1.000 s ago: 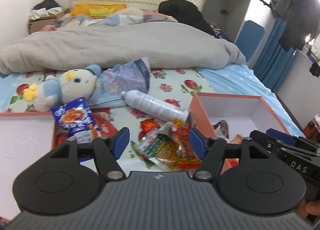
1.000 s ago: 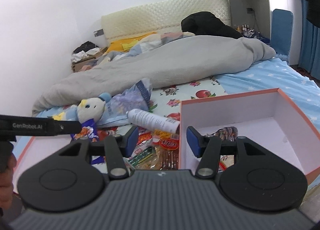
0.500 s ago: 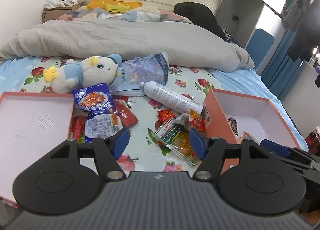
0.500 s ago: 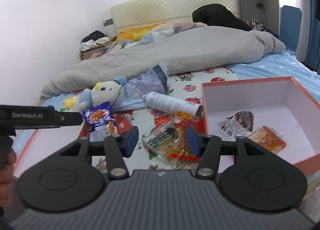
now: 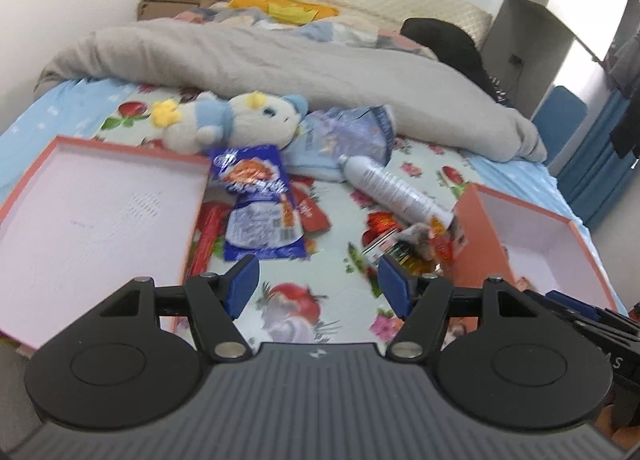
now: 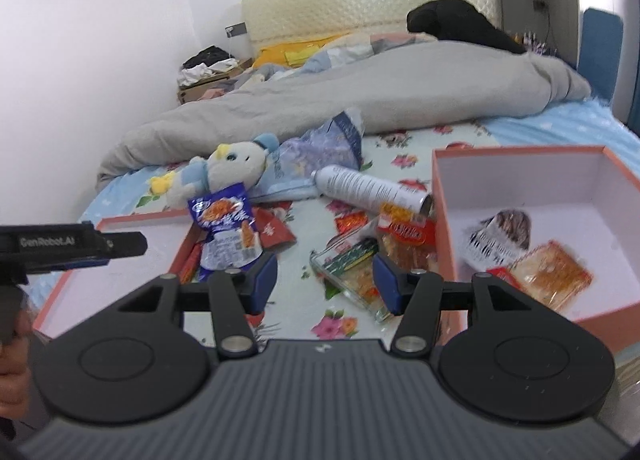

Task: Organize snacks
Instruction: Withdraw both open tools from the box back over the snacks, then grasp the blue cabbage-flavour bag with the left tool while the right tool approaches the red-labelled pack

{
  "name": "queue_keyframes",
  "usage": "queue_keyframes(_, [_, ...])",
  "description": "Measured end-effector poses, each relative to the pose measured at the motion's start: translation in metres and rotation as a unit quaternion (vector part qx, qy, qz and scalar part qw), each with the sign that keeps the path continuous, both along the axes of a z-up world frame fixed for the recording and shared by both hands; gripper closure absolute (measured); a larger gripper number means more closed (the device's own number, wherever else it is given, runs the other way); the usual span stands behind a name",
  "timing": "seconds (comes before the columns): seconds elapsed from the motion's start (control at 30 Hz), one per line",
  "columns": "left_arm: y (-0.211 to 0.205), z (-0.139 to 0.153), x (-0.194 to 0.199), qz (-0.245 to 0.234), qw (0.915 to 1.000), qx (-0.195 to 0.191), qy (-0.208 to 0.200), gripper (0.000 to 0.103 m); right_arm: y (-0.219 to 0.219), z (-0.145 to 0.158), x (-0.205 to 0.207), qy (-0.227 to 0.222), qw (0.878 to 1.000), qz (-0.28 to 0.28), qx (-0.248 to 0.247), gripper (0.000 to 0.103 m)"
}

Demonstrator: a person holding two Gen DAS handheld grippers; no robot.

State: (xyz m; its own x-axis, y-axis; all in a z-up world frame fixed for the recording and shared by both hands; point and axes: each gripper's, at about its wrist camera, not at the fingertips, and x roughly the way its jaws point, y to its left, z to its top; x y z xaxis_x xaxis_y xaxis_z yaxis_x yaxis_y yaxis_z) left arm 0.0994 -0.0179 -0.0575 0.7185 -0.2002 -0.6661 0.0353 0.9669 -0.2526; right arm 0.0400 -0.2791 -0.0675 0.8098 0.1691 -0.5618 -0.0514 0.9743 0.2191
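Two orange-rimmed boxes lie open on the flowered sheet. The shallow one (image 5: pixel 92 200) fills the left of the left wrist view with nothing seen on its white floor; the deeper one (image 6: pixel 532 196) sits at the right of the right wrist view and holds three items that can be made out: a dark-and-white wrapper (image 6: pixel 500 236), an orange snack pack (image 6: pixel 556 272), and a small red packet just beside them.

Between the boxes lies the loose pile. A blue snack bag (image 5: pixel 256 200) rests just beside the shallow box's right wall, with red packets tucked beside and under it. One white spray can (image 6: pixel 368 190) lies on its side, its cap near the deep box's corner. A clear pack with green print (image 6: pixel 352 264) and a red-labelled pack touch each other by that box's left wall; their exact count is unclear. One plush toy (image 5: pixel 232 120) and one pale crinkled bag (image 6: pixel 320 148) lie behind, against the grey duvet.

The left gripper (image 5: pixel 318 286) hangs with jaws apart and empty over a bare strip of sheet. The right gripper (image 6: pixel 324 278) is also released, the clear pack's edge just beside its right finger.
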Motion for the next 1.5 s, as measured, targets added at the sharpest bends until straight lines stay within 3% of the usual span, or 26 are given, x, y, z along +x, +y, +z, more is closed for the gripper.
queue_keyframes(0.4, [0.007, -0.048, 0.016, 0.006, 0.9992, 0.014, 0.038, 0.032, 0.01, -0.037, 0.011, 0.039, 0.999, 0.019, -0.01, 0.047])
queue_keyframes(0.83, [0.008, -0.087, 0.093, 0.008, 0.9985, 0.011, 0.053, 0.032, 0.015, -0.067, 0.069, 0.051, 0.997, 0.002, -0.056, 0.048])
queue_keyframes(1.2, [0.01, -0.116, 0.156, 0.033, 0.9967, 0.016, 0.073, 0.021, 0.019, -0.096, 0.114, 0.082, 0.992, -0.002, -0.094, 0.049])
queue_keyframes(1.37, [0.008, -0.128, 0.186, 0.029, 0.996, 0.033, 0.078, 0.02, 0.022, -0.105, 0.131, 0.084, 0.989, -0.007, -0.118, 0.049])
queue_keyframes(1.5, [0.0, -0.136, 0.201, 0.015, 0.9941, 0.081, 0.071, 0.02, 0.021, -0.111, 0.144, 0.087, 0.987, -0.026, -0.136, 0.05])
